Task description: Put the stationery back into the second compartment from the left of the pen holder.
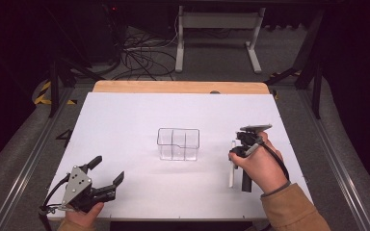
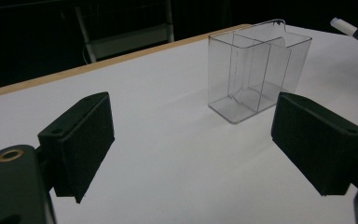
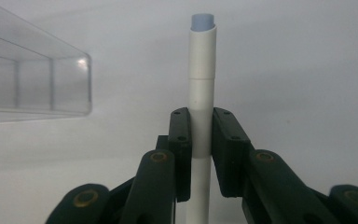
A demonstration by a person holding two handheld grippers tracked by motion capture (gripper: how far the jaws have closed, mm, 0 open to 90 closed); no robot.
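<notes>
1. A white pen (image 3: 200,88) is pinched across its middle by the right gripper (image 3: 200,140); its long axis runs out past the jaws, blue-grey tip foremost.
2. The pen is held off the table (image 1: 125,125), right of the clear box (image 1: 178,143); the box is empty and divided into compartments.
3. The left gripper (image 1: 107,174) is seen left of the box and nearer the person, jaws spread on nothing.
4. The right hand (image 1: 257,166) is probably the nearer to the box.
5. No writing can be read.
</notes>
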